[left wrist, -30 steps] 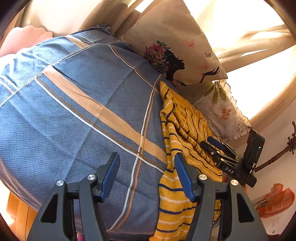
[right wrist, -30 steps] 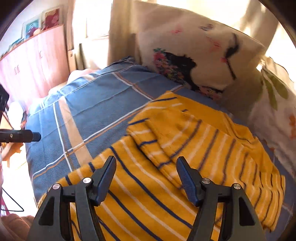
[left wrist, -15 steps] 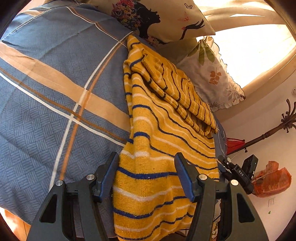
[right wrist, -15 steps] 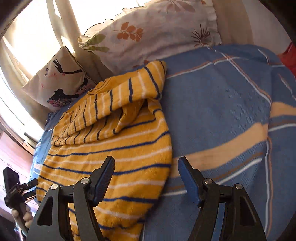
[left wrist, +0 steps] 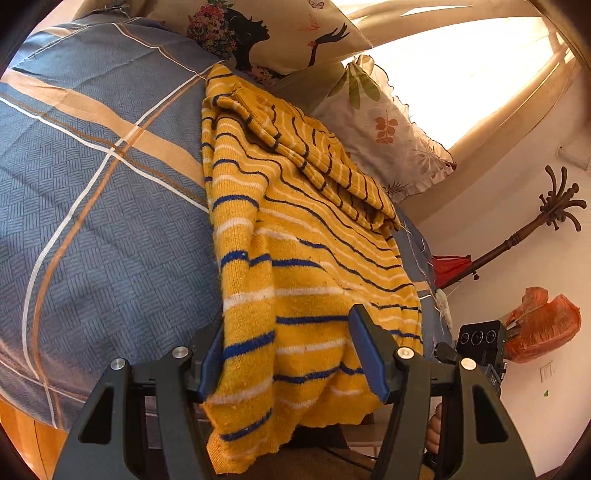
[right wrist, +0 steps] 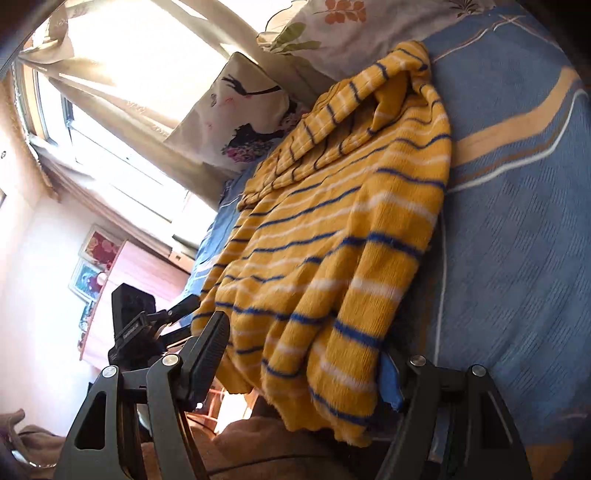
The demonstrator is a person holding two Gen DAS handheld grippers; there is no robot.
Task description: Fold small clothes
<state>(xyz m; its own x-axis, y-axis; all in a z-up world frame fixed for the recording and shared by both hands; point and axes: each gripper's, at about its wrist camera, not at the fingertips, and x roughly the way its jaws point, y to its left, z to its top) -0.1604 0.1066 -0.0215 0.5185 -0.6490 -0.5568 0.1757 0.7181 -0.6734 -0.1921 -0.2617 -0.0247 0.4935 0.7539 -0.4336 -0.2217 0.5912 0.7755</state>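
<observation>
A yellow knit sweater with blue and white stripes point(left wrist: 295, 266) lies on the blue bedspread point(left wrist: 92, 206), its hem hanging over the bed edge. It also shows in the right wrist view point(right wrist: 332, 236). A sleeve is folded across its upper part. My left gripper point(left wrist: 290, 354) is open, its jaws either side of the hem's left corner. My right gripper point(right wrist: 303, 354) is open, its jaws either side of the hem's other corner. The left gripper is visible in the right wrist view point(right wrist: 140, 325).
Two printed pillows point(left wrist: 295, 33) lean at the head of the bed below a bright curtained window. A coat stand point(left wrist: 535, 229) and an orange bag point(left wrist: 539, 325) stand by the wall. A pink cabinet point(right wrist: 140, 280) is beyond the bed.
Both grippers have swung down to the sweater's hem at the bed edge and moved in close. The hem now lies between each pair of open jaws.
</observation>
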